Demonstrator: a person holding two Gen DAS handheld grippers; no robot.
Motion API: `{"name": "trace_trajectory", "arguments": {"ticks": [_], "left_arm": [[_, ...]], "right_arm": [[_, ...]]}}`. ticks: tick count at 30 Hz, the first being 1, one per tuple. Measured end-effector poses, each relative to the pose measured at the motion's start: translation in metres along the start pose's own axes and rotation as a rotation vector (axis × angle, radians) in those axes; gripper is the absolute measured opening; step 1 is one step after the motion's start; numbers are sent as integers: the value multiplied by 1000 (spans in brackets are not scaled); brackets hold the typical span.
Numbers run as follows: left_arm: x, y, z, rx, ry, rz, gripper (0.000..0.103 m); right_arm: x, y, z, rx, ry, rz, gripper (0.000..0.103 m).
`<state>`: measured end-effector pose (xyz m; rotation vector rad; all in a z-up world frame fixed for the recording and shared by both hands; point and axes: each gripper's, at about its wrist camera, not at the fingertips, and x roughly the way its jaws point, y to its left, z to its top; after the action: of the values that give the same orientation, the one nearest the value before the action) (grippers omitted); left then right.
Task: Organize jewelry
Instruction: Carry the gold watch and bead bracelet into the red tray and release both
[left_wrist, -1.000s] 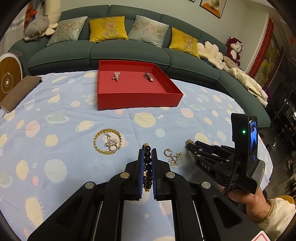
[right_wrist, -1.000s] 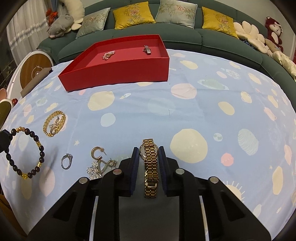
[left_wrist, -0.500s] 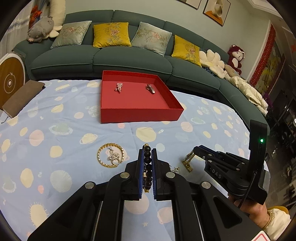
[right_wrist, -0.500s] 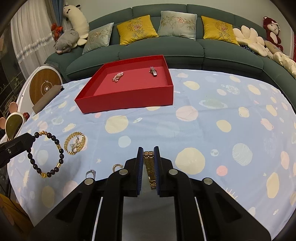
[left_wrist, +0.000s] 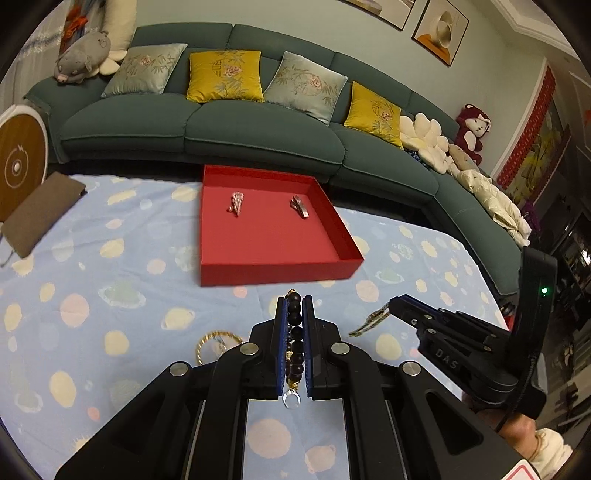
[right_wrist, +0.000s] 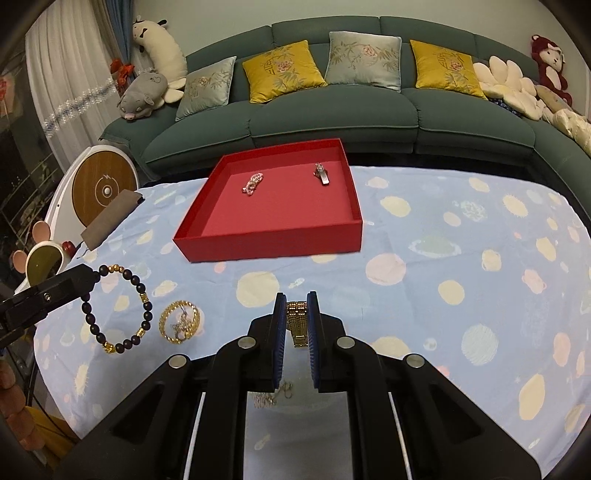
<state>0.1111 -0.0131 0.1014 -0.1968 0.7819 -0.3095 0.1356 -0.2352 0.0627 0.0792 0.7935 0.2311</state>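
Both grippers risen off the cloth since a second ago, each carrying its piece; right jaws narrowed onto the watch band over that time.

Around: gold bangle (right_wrist: 180, 322) with a silver charm lying on it, flat on the cloth, just right of the hanging bead loop in the right view, partly hidden behind the left fingers in the left view. Small silver earring pieces (right_wrist: 271, 395) glimpsed on the cloth under the right gripper, mostly covered by its body. Brown pad (left_wrist: 40, 212) at far left table edge, round wood-faced disc (right_wrist: 104, 190) beyond it. Nothing lying between grippers and box.

Surface: pale blue tablecloth (right_wrist: 461, 266) with planet and dot print. Teal sectional sofa (left_wrist: 258, 136) behind, yellow and grey cushions, plush toys at both ends, framed pictures on the wall.

Red box (left_wrist: 275, 273) open, near far edge of table, straight ahead of both grippers; pink-silver brooch (left_wrist: 236, 203) and silver clip (left_wrist: 300, 206) inside near the back wall, apart from each other.

Left gripper (left_wrist: 295, 306) pressed together, pinching dark bead bracelet (right_wrist: 118, 308); beads run between the pads, loop hanging free above the cloth. Right gripper (right_wrist: 296, 306) clamped on gold watch (right_wrist: 297, 321), band pinched between the pads and held above the cloth; band end sticking out past the tips in the left view. Hand and pale sleeve (left_wrist: 543, 443) at right gripper handle.
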Motion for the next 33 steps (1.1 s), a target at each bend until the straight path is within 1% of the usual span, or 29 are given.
{"name": "trace_trajectory", "arguments": {"ticks": [3,7,12,14,15,18,22,25,26,27,29,31,33], "left_arm": [[8,3,29,29,-24,10,5],[40,12,69,69,-35,63,5],[95,36,112,31,-28,75,5],[118,46,128,0,-13,72,5],[129,51,134,-15,-11,82,5],[159,61,151,-25,-7,104,5],[193,74,166,-29,-9,136,5],[214,82,172,-31,-8,163,5],[222,85,173,-26,1,187,5],[230,88,171,-23,14,204,5],[244,92,164,-18,55,231,5],[252,93,152,0,97,230,5],[252,92,141,33,119,232,6]], "right_arm": [[1,4,33,-16,-21,17,10],[20,10,77,-43,-39,19,10],[70,10,126,-52,-40,4,10],[95,7,141,-28,-29,3,10],[106,5,148,-14,-24,4,10],[142,1,167,20,-9,-2,10],[187,-5,187,83,14,-12,10],[211,-5,196,108,4,-17,10],[218,-4,198,112,-4,-17,10],[224,-3,198,113,-4,-22,10],[238,-4,195,109,26,-37,10],[246,-7,186,104,67,-40,10],[246,-13,174,96,105,-34,10]]}}
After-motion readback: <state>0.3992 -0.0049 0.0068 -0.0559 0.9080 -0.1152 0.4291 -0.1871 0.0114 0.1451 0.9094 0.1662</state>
